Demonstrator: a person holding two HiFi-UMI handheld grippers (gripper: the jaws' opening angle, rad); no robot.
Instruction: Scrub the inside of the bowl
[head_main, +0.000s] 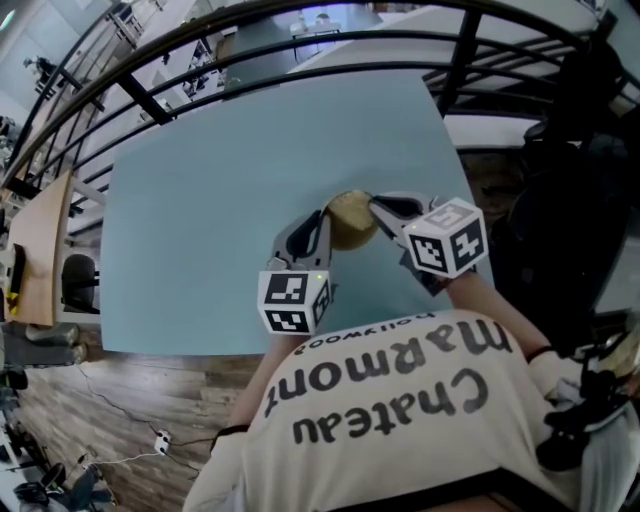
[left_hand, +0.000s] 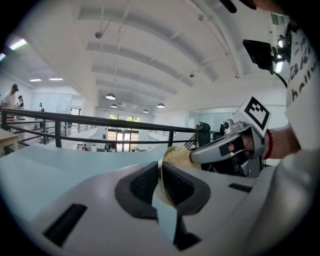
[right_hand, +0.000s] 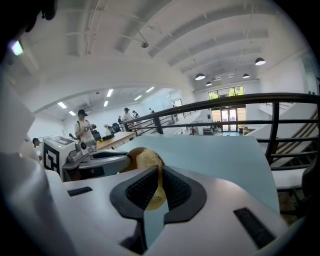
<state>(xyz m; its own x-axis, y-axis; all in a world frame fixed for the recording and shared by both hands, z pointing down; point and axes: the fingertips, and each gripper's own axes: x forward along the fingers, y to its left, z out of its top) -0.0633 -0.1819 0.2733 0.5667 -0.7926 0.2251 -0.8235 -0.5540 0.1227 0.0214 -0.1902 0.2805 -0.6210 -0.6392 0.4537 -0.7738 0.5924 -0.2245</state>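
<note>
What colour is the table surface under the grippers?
Plain pale blue, with no pattern. The table shows best in the head view.

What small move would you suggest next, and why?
Probably sweep the yellow fibrous scrubbing pad, clamped in the right claw, around inside the small tan bowl: the pad sits in it and the left claw clamps its rim.
</note>
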